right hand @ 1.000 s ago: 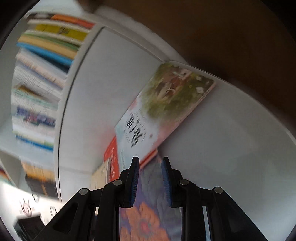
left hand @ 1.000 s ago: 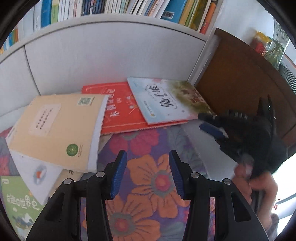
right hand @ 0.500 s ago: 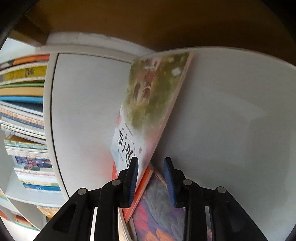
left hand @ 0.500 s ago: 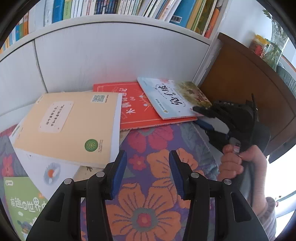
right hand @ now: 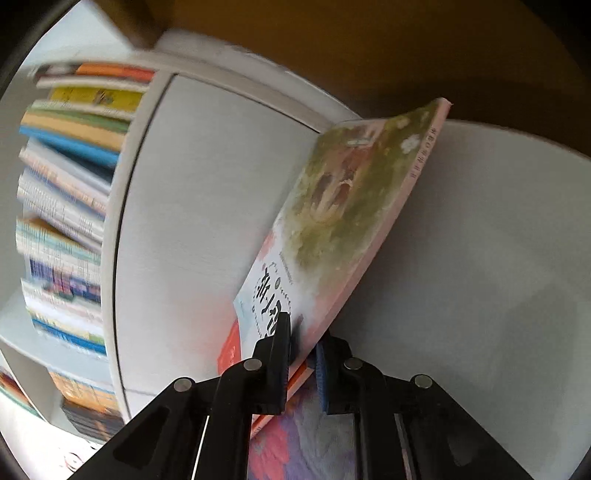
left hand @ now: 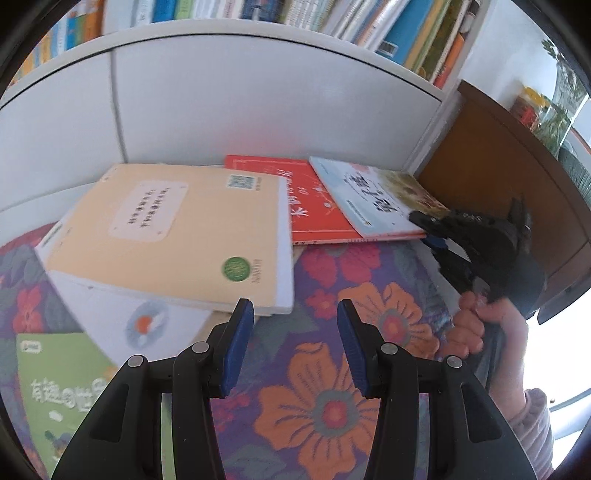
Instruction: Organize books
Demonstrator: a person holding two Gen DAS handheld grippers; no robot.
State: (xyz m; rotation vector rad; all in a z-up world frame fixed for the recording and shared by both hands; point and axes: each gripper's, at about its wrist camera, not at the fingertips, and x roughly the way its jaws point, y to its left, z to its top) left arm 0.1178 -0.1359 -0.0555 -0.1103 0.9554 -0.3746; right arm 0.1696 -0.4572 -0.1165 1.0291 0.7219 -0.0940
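Several books lie on a floral cloth (left hand: 332, 387) before a white cabinet front. A pale picture book (left hand: 373, 199) rests on a red book (left hand: 314, 199), with a cream book (left hand: 177, 232) to their left. My right gripper (right hand: 303, 332) is shut on the picture book (right hand: 332, 221), one pad on the cover and one under its near edge. From the left wrist view, the right gripper (left hand: 428, 229) bites that book's right corner, a hand (left hand: 491, 325) holding it. My left gripper (left hand: 295, 308) hangs open over the cloth just right of the cream book's corner, nothing between its fingers.
A white book (left hand: 122, 317) and a green book (left hand: 55, 387) lie under and left of the cream one. A shelf of upright books (left hand: 332, 18) runs above the white cabinet panel (left hand: 258, 110). A brown wooden board (left hand: 498, 166) stands at the right.
The right gripper reached the picture book's corner and its jaws closed on it. The left gripper drifted nearer the cream book, still open.
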